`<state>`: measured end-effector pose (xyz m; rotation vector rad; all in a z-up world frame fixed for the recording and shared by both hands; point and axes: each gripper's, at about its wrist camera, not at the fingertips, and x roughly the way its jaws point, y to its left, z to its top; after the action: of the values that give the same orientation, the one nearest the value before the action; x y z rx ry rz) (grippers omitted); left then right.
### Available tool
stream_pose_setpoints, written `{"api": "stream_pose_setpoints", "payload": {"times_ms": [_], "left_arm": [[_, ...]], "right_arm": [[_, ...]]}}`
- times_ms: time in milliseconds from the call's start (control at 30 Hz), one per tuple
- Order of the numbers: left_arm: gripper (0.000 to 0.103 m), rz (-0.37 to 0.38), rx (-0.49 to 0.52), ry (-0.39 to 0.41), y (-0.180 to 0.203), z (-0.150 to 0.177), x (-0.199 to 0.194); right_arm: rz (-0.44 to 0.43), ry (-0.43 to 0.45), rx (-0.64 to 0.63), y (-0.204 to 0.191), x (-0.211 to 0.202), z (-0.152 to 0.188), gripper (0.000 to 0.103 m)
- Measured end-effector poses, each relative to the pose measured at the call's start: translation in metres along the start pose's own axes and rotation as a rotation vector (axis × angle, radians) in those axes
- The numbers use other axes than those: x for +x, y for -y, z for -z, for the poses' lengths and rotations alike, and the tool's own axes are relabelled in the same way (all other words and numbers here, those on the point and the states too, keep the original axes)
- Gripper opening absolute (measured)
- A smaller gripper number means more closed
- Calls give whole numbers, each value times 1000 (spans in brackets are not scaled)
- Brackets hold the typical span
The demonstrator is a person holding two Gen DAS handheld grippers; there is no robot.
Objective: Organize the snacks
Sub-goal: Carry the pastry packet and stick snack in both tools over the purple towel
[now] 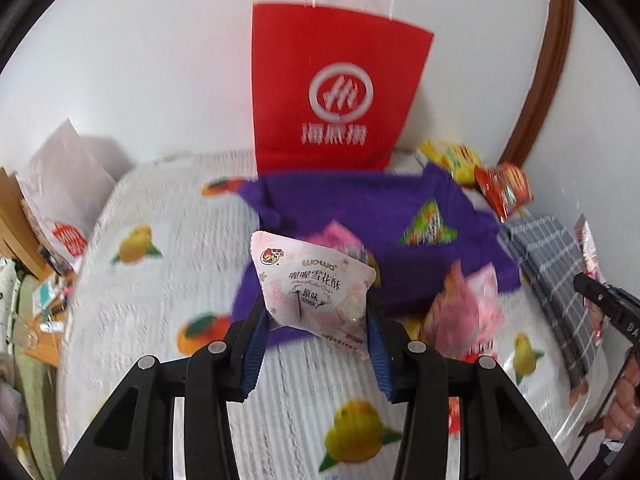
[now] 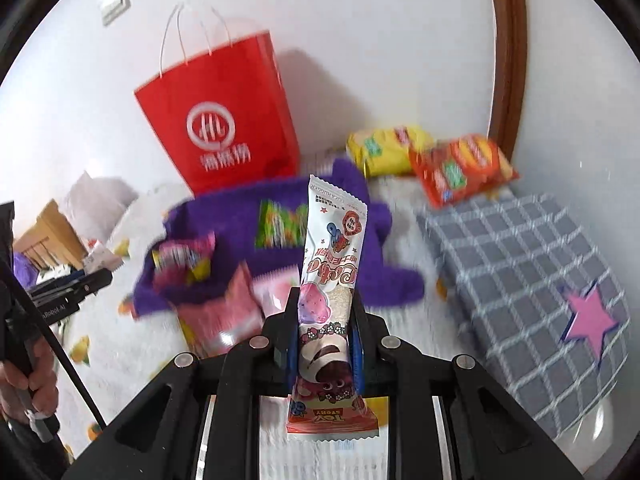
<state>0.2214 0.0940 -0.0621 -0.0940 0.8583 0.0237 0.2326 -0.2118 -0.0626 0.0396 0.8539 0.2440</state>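
Note:
My left gripper (image 1: 316, 312) is shut on a pale pink snowflake-crisp snack packet (image 1: 316, 280), held up above the bed. In the right wrist view my right gripper (image 2: 325, 320) is shut on a long white and pink Toy Story snack bar (image 2: 332, 264), which stands upright between the blue pads. A purple fuzzy cloth (image 1: 380, 216) (image 2: 340, 208) lies behind both, with a green packet (image 1: 428, 228) (image 2: 280, 224) and pink packets (image 2: 224, 308) (image 1: 464, 312) on or beside it. A red paper bag (image 1: 332, 92) (image 2: 224, 128) stands against the wall.
A yellow snack bag (image 2: 384, 148) and an orange one (image 2: 464, 168) lie at the back right. A grey checked cloth (image 2: 520, 272) with a pink star covers the right side. The bedspread (image 1: 168, 288) has a fruit print. A person's hand (image 2: 24, 376) holds the other gripper at the left edge.

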Motion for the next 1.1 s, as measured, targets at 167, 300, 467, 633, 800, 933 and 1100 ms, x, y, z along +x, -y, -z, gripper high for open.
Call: {"api": "stream_pose_setpoints", "payload": {"times_ms": [167,300,467,633,800,933,1100], "left_arm": [[43,-3,-2,39,3,-33,-5],[43,-3,12,85,9,-59,-7],[43,11,-1,106,12,-83,6],[43,20,-28,106,9,-96,26],[43,26,-59,68,0,-94,52],[43,15,-66,31,-5,-92,70],[43,0,-61,7,-2,-88,81]], "right_arm": [[-14,38,6,-12,-4,-43,21],[-39,26,18,-24,11,-71,21],[-108,6,28,-38,34,-93,21],[-159,-30,63,-41,62,-108,21],[-167,-63,71,-39,95,-115,21],[-160,-129,61,-39,119,-114,21],[-148,-164,57,-37,135,-115,21]]}}
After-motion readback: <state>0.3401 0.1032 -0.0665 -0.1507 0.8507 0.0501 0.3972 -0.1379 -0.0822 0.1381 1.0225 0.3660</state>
